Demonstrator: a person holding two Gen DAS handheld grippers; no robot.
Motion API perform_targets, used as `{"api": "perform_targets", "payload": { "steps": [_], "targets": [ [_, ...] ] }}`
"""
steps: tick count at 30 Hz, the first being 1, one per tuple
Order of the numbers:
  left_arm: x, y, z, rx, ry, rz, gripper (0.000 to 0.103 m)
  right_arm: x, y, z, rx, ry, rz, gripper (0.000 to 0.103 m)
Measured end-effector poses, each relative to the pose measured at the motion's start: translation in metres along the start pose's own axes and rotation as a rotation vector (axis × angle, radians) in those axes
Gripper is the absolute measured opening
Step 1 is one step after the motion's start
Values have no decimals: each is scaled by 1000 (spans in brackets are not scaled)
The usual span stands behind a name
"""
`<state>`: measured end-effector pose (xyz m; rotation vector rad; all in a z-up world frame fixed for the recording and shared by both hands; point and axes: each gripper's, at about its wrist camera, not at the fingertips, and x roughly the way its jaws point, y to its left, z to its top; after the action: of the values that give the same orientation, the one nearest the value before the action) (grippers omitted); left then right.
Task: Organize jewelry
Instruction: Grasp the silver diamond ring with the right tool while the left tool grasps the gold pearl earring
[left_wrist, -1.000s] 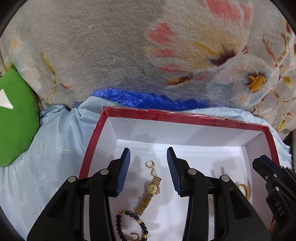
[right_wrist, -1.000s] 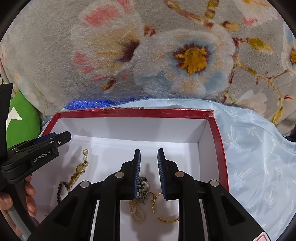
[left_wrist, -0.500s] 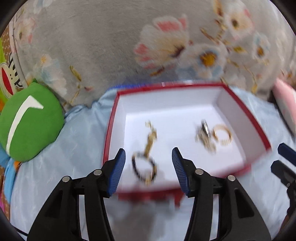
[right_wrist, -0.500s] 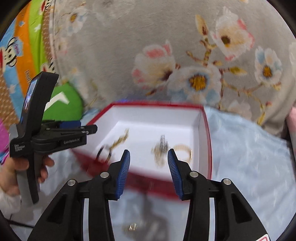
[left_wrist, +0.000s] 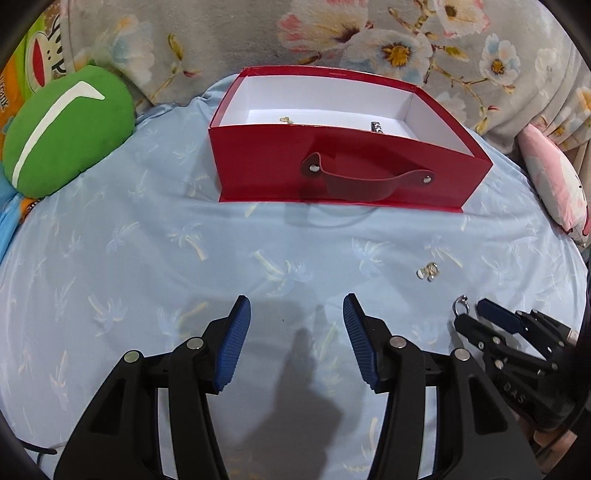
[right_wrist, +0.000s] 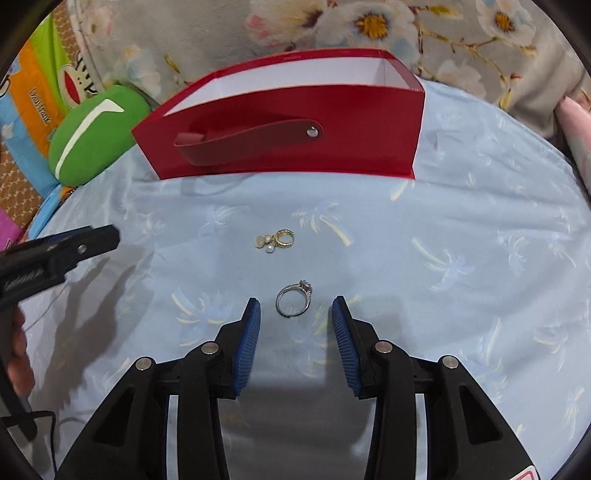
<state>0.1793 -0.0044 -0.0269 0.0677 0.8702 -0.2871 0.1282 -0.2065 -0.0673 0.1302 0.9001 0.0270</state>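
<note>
A pale blue satin bedsheet printed with faint palm trees (left_wrist: 155, 236) covers the bed, lightly creased and glossy under soft overhead light — dark shadows fall on it near the bottom edge. Behind it hangs a grey fleece blanket with pink and white flowers (left_wrist: 229, 33). A round green plush cushion with a white stripe (left_wrist: 70, 129) sits at the left, a pink plush pillow (left_wrist: 554, 184) at the right.

A home bedroom: a bed with a pale blue sheet (left_wrist: 147, 240), a floral blanket (left_wrist: 221, 40) behind it, and a green cushion (left_wrist: 62, 133) left of that blanket.
</note>
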Motion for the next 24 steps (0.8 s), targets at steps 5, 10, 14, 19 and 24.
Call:
{"api": "perform_targets", "payload": {
  "steps": [5,10,14,19,24],
  "targets": [
    [3,-4,-9,-8,14,-10,50,5,5,6,-7,1,-37,33],
    [9,-4,-15,-20,28,-17,50,9,10,10,-27,6,-67,21],
    [10,-4,-16,-22,31,-13,50,9,11,11,-31,5,-63,19],
    [11,-7,-15,-8,28,-19,50,5,3,10,17,-9,-50,18],
    [14,-24,-1,35,33,-61,50,-17,-13,-3,91,-42,-47,18]
  ]
}}
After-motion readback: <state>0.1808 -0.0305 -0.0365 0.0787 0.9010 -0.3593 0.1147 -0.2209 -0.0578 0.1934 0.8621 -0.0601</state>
